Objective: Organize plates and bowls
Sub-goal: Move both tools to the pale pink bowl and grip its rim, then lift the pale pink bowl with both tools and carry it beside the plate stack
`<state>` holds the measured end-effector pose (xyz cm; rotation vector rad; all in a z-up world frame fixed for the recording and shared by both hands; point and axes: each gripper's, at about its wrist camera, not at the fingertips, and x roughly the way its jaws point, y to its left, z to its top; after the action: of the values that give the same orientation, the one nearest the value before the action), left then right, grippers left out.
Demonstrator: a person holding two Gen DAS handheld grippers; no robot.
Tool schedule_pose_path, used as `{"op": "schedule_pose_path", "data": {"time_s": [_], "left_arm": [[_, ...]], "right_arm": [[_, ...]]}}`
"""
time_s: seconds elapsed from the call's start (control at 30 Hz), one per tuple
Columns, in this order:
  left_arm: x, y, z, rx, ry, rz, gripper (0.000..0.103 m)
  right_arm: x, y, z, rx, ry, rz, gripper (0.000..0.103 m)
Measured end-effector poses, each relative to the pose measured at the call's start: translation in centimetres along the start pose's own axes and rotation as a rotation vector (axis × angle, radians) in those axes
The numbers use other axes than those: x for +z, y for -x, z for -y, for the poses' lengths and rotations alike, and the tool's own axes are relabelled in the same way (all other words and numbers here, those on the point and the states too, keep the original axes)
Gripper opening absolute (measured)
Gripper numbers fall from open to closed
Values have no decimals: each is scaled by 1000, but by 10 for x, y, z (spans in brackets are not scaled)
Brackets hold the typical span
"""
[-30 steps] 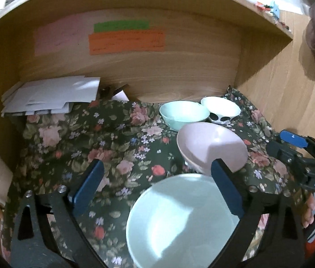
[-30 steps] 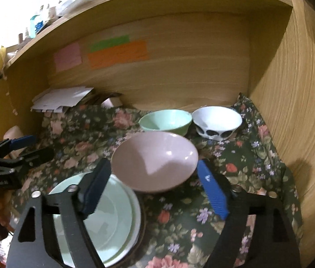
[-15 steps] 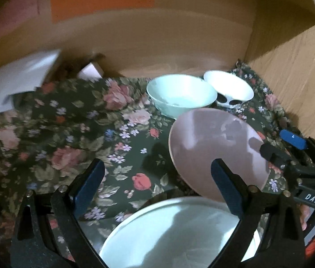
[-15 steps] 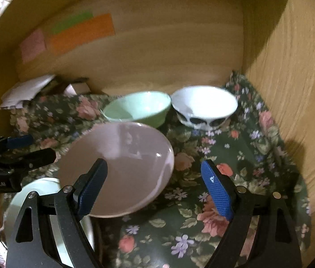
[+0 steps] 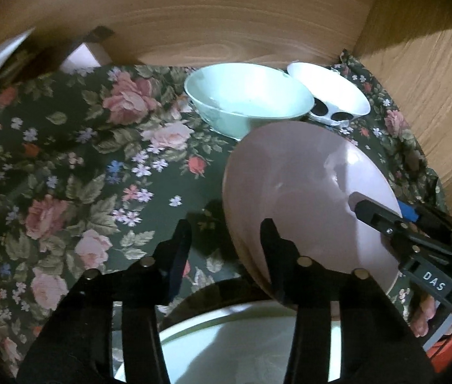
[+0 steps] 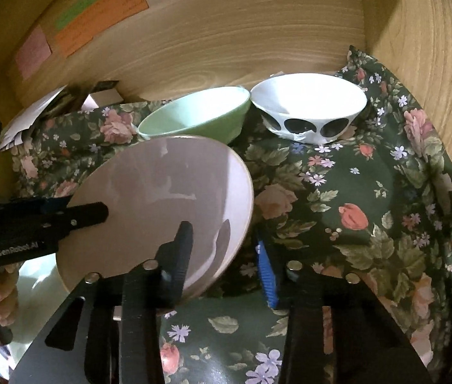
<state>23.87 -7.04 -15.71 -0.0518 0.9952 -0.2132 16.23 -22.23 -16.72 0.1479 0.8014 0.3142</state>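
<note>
Both the left gripper (image 5: 226,240) and the right gripper (image 6: 222,252), jaws just closing, grip opposite edges of the pink bowl (image 6: 162,204), which tilts above the flowered cloth (image 5: 82,160) near the green bowl (image 5: 245,102), spotted bowl (image 6: 309,105) and plate (image 5: 226,345).

Both claws pointed steeply downward, jaws just closed in. The left claw (image 5: 226,240) gripped the pink bowl's (image 5: 293,192) rim at its 7 o'clock; the right claw (image 6: 222,249) clamped the 5 o'clock edge.
</note>
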Motion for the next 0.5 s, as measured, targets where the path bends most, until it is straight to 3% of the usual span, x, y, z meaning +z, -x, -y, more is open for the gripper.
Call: {"op": "schedule_pose_path", "data": {"time_s": [0.17, 0.3, 0.5], "left_arm": [[1, -1, 11, -33, -37, -11, 21], [-2, -1, 19, 5, -62, 2, 21], [-1, -1, 15, -41, -13, -24, 21]], "right_arm": [[0, -1, -2, -15, 6, 6, 27], [1, 0, 0, -20, -2, 10, 25], [3, 11, 0, -28, -6, 40, 25]]}}
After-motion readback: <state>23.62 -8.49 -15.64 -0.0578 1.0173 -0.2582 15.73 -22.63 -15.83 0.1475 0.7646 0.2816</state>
